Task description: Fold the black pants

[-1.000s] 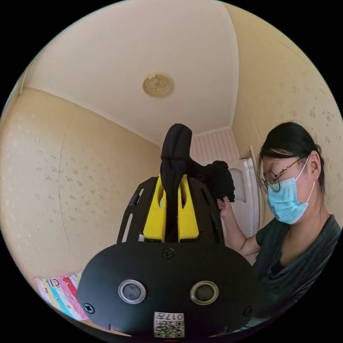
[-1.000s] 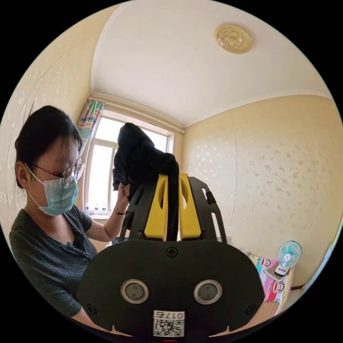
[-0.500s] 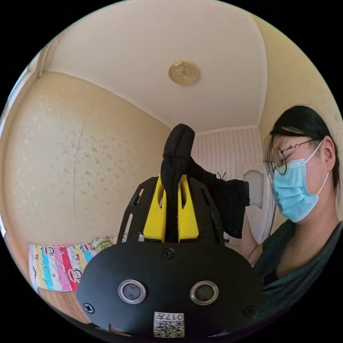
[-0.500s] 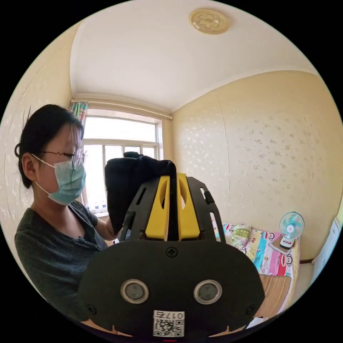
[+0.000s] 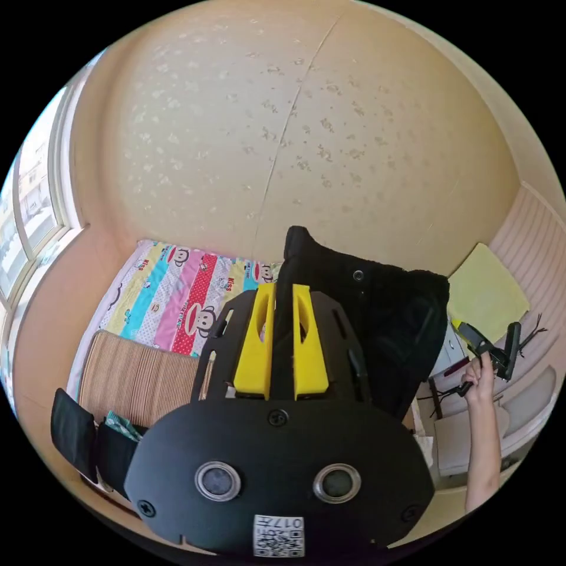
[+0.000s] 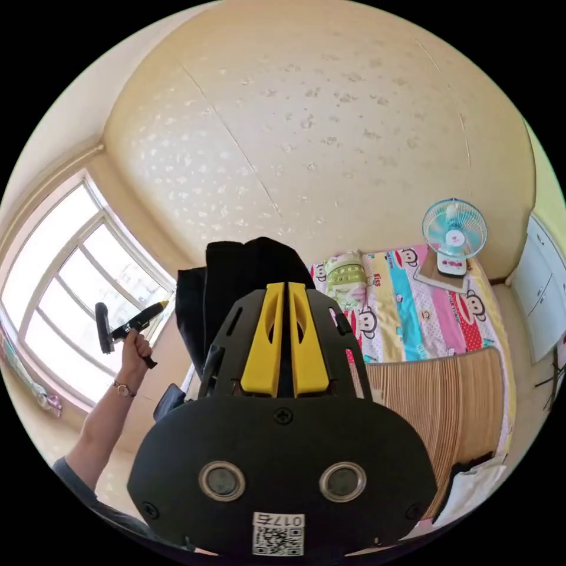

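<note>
The yellow fingers [image 5: 309, 348] of the left gripper [image 5: 282, 295] are pinched tight on a fold of the black pants [image 5: 383, 318], the cloth running up between them and spilling off to one side, where a small metal button [image 5: 358, 275] shows on what looks like the waistband. In the right gripper view its own yellow fingers [image 6: 264, 348] are likewise closed on black cloth, and the right gripper [image 6: 285, 292] carries the rest of the garment bunched behind and beside it. Held at two points like this, the pants hang in the air between the tools, above the bed [image 6: 413, 318] with its cartoon-print sheet and the striped mat [image 6: 436, 401] laid over it. My guess is the person is stretching the waistband out so the fabric falls straight before it goes down on the mat.

Each view also catches the opposite hand [image 5: 480, 377] lifted, forearm rising from below, wrist bent to aim the tool outward. Whether the cloth is taut between the two grips is hard to say from here. A small fan [image 6: 454, 233] stands at the far end of the bed.
</note>
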Action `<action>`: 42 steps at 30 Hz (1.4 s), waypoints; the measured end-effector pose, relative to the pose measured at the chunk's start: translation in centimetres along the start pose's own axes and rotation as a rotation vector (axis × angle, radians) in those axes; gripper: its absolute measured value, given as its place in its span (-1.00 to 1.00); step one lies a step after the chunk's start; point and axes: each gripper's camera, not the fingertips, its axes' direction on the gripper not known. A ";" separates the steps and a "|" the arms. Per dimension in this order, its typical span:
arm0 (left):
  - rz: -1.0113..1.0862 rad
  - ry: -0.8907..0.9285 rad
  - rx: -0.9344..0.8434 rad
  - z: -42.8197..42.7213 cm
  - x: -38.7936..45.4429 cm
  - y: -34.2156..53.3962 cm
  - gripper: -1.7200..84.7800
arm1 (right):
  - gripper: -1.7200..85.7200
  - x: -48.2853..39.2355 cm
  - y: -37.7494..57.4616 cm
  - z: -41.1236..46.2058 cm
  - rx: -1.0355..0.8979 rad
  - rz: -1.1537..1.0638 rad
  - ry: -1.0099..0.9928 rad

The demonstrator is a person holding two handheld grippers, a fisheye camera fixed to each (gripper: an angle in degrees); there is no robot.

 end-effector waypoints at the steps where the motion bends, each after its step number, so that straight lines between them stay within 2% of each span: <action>1: 0.006 -0.009 -0.011 1.5 -1.2 0.8 -0.85 | -0.93 2.0 1.8 2.9 -0.006 -0.013 -0.068; 2: 0.042 -0.003 -0.059 4.9 -3.5 3.4 -0.84 | -0.93 2.9 3.1 4.5 -0.030 -0.037 -0.087; 4: 0.114 0.008 -0.177 10.1 -6.9 9.7 -0.82 | -0.92 7.0 9.9 11.8 -0.250 -0.121 -0.042; 6: 0.159 -0.035 -0.379 16.5 -12.0 20.6 -0.81 | -0.90 11.2 16.6 16.8 -0.427 -0.125 0.021; 9: 0.140 0.003 -0.642 22.1 -17.9 34.3 -0.78 | -0.85 18.6 27.0 22.6 -0.689 0.014 -0.028; 10: 0.127 0.023 -0.681 22.8 -18.8 36.5 -0.77 | -0.82 20.7 30.5 23.8 -0.754 0.061 -0.056; 12: 0.092 0.111 -0.789 24.4 -21.3 43.7 -0.72 | -0.79 22.8 34.4 24.4 -0.798 0.100 -0.035; 14: 0.123 0.161 -0.837 25.2 -22.0 46.9 -0.68 | -0.77 24.3 37.2 24.5 -0.828 0.142 -0.032; 17: 0.181 0.126 -0.910 26.7 -22.8 50.0 -0.66 | -0.74 25.7 40.5 24.8 -0.874 0.207 -0.106; 21: 0.283 -0.041 -0.882 27.0 -24.8 50.3 -0.78 | -0.77 25.7 43.6 26.9 -0.981 0.179 -0.156; 25: 0.420 -0.095 -0.855 26.1 -26.3 50.5 -0.83 | -0.86 25.3 44.8 28.1 -1.022 0.138 -0.175; 29: 0.540 -0.266 -0.973 22.7 -26.1 54.6 -0.88 | -0.88 25.6 46.0 26.7 -1.095 0.110 -0.189; 31: 0.471 -0.242 -1.019 20.1 -27.3 56.6 -0.88 | -0.88 26.6 46.8 24.9 -1.173 0.096 -0.177; 33: 0.280 -0.223 -1.070 16.9 -29.9 57.0 -0.91 | -0.88 28.2 46.5 23.5 -1.233 0.173 -0.190; 36: 0.056 -0.208 -1.001 13.8 -32.8 55.0 -0.93 | -0.87 31.7 43.2 19.3 -1.095 0.226 -0.236; 38: -0.010 -0.110 -0.875 12.7 -33.1 52.9 -0.91 | -0.86 34.7 40.7 16.5 -0.985 0.245 -0.136; 40: 0.016 -0.008 -0.770 13.3 -32.1 50.6 -0.87 | -0.83 39.5 37.6 12.2 -0.784 0.320 0.047; 42: 0.129 0.135 -0.707 16.4 -29.6 48.4 -0.78 | -0.80 42.9 36.0 9.1 -0.632 0.400 0.153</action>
